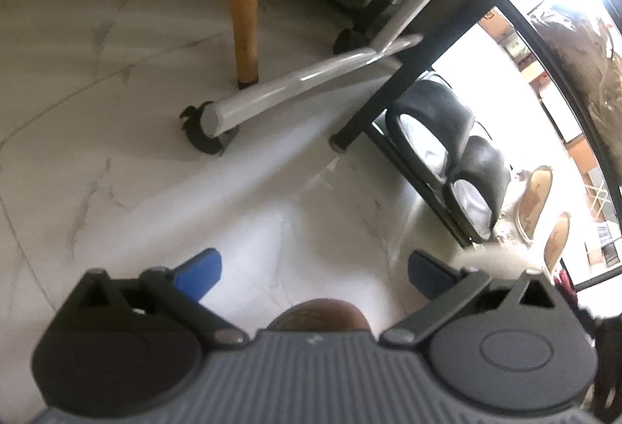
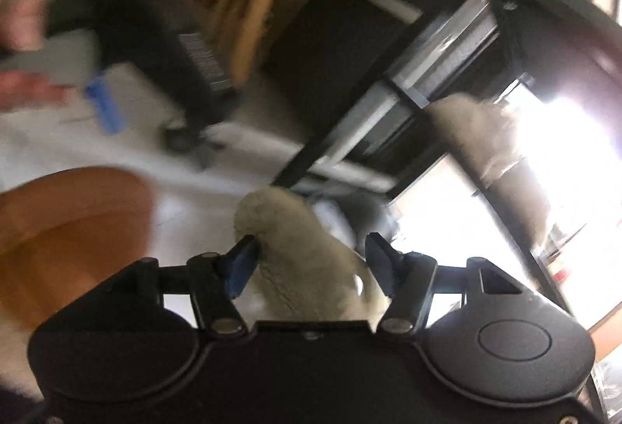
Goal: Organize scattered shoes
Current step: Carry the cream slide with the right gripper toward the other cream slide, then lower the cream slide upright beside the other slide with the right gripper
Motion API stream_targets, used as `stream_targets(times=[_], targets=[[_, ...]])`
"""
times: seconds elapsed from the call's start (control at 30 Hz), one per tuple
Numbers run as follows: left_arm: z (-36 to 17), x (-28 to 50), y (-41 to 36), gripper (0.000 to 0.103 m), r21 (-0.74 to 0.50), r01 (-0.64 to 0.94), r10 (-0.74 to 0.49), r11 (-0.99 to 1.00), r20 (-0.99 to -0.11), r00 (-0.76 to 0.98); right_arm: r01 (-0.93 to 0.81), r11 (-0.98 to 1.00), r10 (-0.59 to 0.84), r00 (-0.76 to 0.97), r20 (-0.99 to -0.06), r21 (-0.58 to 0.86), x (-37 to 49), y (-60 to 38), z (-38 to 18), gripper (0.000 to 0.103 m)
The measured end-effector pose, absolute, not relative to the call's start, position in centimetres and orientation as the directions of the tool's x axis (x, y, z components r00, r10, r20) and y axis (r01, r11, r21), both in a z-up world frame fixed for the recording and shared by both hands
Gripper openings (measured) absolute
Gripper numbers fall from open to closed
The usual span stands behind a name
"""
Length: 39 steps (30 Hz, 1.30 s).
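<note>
The right claw [image 2: 311, 260] grips a beige shoe [image 2: 299, 260] between its fingers (view blurred). The left claw [image 1: 315, 268] is wide open and empty above the floor [image 1: 116, 171]; ahead to its right, black shoes [image 1: 447, 151] sit on a rack [image 1: 412, 171].

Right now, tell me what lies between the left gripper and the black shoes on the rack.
Bare marble floor, per the left wrist view; left gripper open, black shoes on the rack.

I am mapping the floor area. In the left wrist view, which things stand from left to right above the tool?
Wooden chair leg → grey caster bar → black rack leg → pair of black shoes → patterned slippers.
</note>
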State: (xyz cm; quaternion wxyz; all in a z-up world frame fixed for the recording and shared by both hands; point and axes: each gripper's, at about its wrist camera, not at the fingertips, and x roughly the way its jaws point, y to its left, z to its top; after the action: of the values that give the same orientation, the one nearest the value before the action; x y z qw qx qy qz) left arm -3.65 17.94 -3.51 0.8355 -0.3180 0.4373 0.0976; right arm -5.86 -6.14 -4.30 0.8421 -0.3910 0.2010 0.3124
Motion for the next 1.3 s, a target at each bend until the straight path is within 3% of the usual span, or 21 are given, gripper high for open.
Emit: stream_targets(times=[0.1, 0.2, 0.33, 0.43, 0.47, 0.53, 0.67, 0.77, 1.03, 1.3], targets=[[-3.4, -3.8, 18.1, 0.102, -0.44, -0.449, -0.104, 0.778, -0.794, 0.599, -0.783, 0.468, 0.299, 0.577, -0.76, -0.41, -7.0, -6.2, -4.8, 0.075], [-3.4, -3.9, 18.2, 0.102, -0.437, -0.457, -0.097, 0.775, -0.796, 0.597, -0.816, 0.509, 0.235, 0.437, -0.868, -0.273, -6.7, -6.7, -5.5, 0.077], [-3.4, -4.1, 18.4, 0.102, -0.432, -0.467, -0.087, 0.771, -0.799, 0.595, -0.764, 0.63, 0.158, 0.297, -0.942, -0.135, -4.9, -7.4, -7.3, 0.076], [-3.4, -4.3, 18.5, 0.102, -0.429, -0.475, -0.08, 0.769, -0.801, 0.594, -0.671, 0.736, 0.143, 0.282, -0.949, -0.088, -3.2, -9.0, -7.5, 0.082], [-3.4, -4.3, 18.5, 0.102, -0.429, -0.473, -0.08, 0.769, -0.8, 0.594, -0.624, 0.779, 0.166, 0.291, -0.942, -0.055, -2.7, -9.7, -7.0, 0.085], [-3.3, -4.2, 18.4, 0.102, -0.428, -0.467, -0.082, 0.773, -0.799, 0.596, -0.461, 0.884, 0.244, 0.321, -0.915, 0.074, -1.7, -11.8, -5.8, 0.1], [-3.3, -4.0, 17.9, 0.102, -0.418, -0.449, -0.091, 0.79, -0.803, 0.588, 0.003, 0.904, 0.387, 0.418, -0.822, 0.428, -0.4, -16.2, -4.4, 0.103], [-3.3, -4.1, 17.9, 0.102, -0.419, -0.447, -0.094, 0.79, -0.803, 0.588, 0.231, 0.827, 0.38, 0.442, -0.813, 0.513, -0.7, -17.1, -6.3, 0.103], [-3.5, -4.0, 17.8, 0.102, -0.42, -0.448, -0.097, 0.789, -0.805, 0.585, 0.276, 0.924, 0.132, 0.414, -0.9, 0.263, 0.1, -12.7, -10.9, 0.103], [-3.7, -3.9, 17.8, 0.102, -0.425, -0.447, -0.107, 0.787, -0.808, 0.58, 0.149, 0.974, 0.099, 0.389, -0.916, 0.169, -0.6, -13.0, -11.7, 0.099]])
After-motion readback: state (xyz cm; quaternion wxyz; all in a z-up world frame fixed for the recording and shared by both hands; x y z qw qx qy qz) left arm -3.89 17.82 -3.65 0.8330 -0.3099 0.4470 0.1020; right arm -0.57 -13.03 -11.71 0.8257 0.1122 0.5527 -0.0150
